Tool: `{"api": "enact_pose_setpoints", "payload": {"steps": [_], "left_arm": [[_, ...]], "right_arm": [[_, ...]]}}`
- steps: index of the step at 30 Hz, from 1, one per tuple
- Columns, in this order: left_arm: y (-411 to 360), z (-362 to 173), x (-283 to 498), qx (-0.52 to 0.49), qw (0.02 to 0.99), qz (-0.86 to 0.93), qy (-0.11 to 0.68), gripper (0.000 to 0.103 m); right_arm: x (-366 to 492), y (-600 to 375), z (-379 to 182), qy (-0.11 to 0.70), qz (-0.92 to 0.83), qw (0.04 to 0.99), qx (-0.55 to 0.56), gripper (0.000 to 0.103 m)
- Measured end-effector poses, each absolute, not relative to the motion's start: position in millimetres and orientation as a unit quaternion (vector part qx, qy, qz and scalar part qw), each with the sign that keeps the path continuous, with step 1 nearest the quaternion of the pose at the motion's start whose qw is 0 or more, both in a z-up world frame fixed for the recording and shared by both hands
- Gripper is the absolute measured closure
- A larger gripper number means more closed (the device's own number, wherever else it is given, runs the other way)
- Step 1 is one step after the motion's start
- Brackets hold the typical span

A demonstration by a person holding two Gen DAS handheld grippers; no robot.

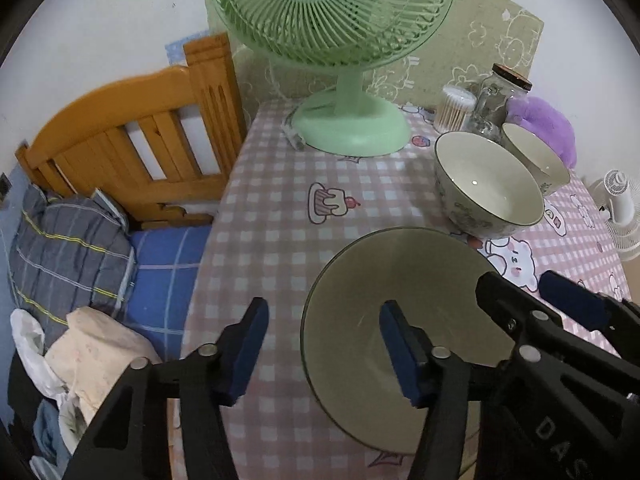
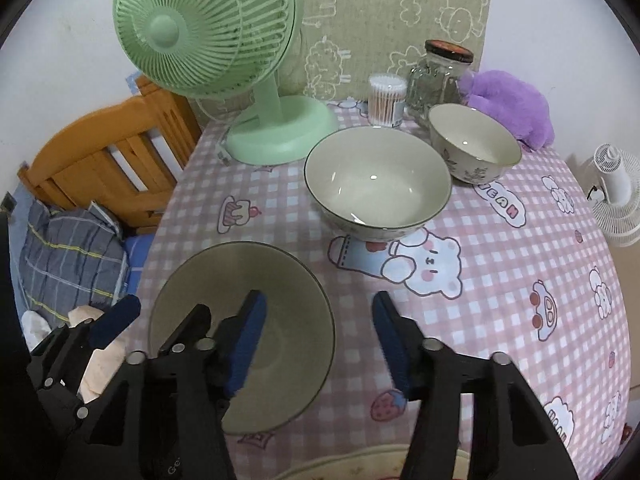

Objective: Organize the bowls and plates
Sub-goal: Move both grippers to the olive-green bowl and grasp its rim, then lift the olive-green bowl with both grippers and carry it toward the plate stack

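The smoked glass plate [image 2: 244, 336] lies flat on the pink checked tablecloth [image 2: 500, 280], under both tongs. The left gripper [image 1: 324, 350] straddles the plate's left rim, one blue pad over the glass, one outside, jaws apart and pressing on nothing. The right gripper [image 2: 320, 344] straddles the right rim the same way, also apart. Just beyond the tongs stands the large bowl [image 2: 378, 182], with the small bowl [image 2: 474, 146] farther right. Behind them are a green fan [image 2: 208, 28], a cotton swab box [image 2: 386, 100], a glass jar [image 2: 438, 76] and a purple plush toy [image 2: 512, 108].
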State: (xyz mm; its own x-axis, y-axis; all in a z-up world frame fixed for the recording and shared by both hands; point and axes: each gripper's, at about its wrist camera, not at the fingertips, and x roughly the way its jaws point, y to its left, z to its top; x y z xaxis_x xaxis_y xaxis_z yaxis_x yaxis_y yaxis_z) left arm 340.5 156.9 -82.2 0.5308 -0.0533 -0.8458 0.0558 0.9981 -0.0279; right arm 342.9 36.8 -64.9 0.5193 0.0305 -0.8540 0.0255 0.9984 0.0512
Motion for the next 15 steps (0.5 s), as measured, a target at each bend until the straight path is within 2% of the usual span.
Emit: {"api": "enact_pose_setpoints", "payload": {"steps": [5, 12, 15], "left_arm": [[153.7, -93.2, 347.4, 0.001, 0.868, -0.043, 0.495, 0.069], [153.8, -95.8, 351.5, 0.010, 0.867, -0.039, 0.497, 0.079], [152.3, -96.0, 352.3, 0.017, 0.864, -0.035, 0.501, 0.080]], "right_arm": [[351.5, 39.8, -77.1, 0.500, -0.003, 0.866, 0.020, 0.069], [358.3, 40.2, -86.2, 0.515, -0.010, 0.857, 0.016, 0.085], [358.0, 39.7, -86.0, 0.517, -0.011, 0.856, 0.018, 0.087]]}}
